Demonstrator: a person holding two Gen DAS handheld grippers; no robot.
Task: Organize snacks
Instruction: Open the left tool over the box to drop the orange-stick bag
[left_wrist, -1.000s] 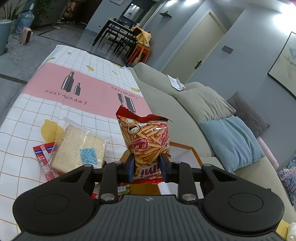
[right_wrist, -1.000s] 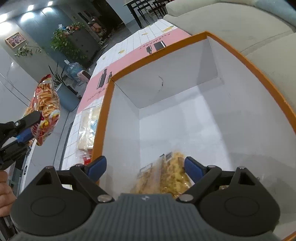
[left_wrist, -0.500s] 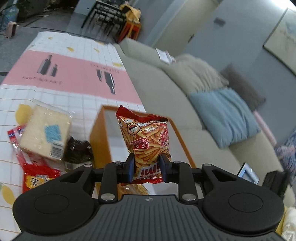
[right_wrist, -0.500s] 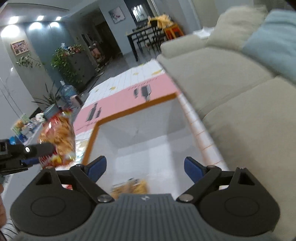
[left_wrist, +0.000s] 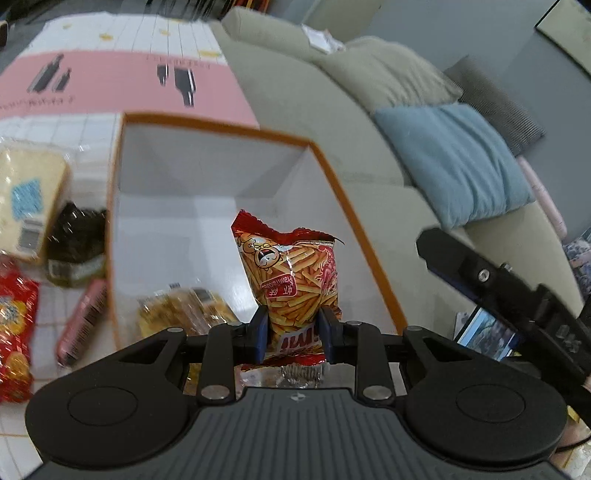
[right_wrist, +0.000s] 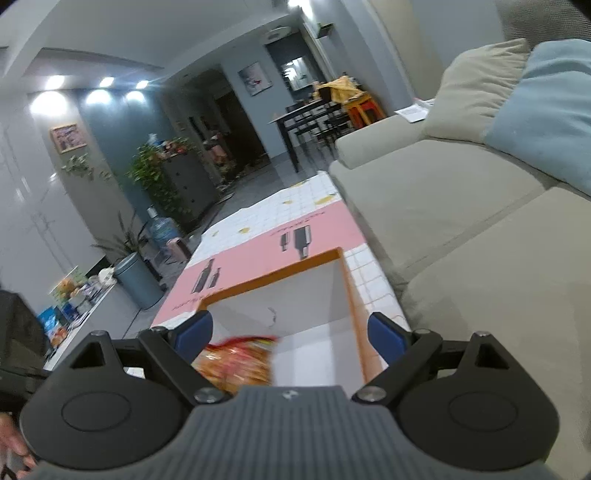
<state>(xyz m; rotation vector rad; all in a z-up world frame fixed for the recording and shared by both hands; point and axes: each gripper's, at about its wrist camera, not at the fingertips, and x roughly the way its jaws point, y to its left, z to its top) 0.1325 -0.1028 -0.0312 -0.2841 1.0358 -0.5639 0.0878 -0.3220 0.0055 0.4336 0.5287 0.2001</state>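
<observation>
My left gripper (left_wrist: 291, 334) is shut on a red bag of fry-shaped snacks (left_wrist: 291, 273) and holds it upright over the open white box with an orange rim (left_wrist: 218, 127). A clear pack of yellow snacks (left_wrist: 184, 308) lies on the box floor. My right gripper (right_wrist: 290, 334) is open and empty, raised above the near end of the box (right_wrist: 345, 284); the red bag (right_wrist: 236, 360) shows blurred between its fingers, lower down. The right gripper also shows at the right of the left wrist view (left_wrist: 491, 280).
On the tablecloth (left_wrist: 110, 88) left of the box lie a wrapped sandwich (left_wrist: 26, 199), a dark packet (left_wrist: 75, 251), a pink sausage stick (left_wrist: 81, 321) and a red biscuit pack (left_wrist: 14, 332). A beige sofa (right_wrist: 461, 206) with a blue cushion (left_wrist: 458, 158) runs along the right.
My left gripper has carried the red bag from beside the box to over its inside. My right gripper has risen out of the box and pulled back, still open.
</observation>
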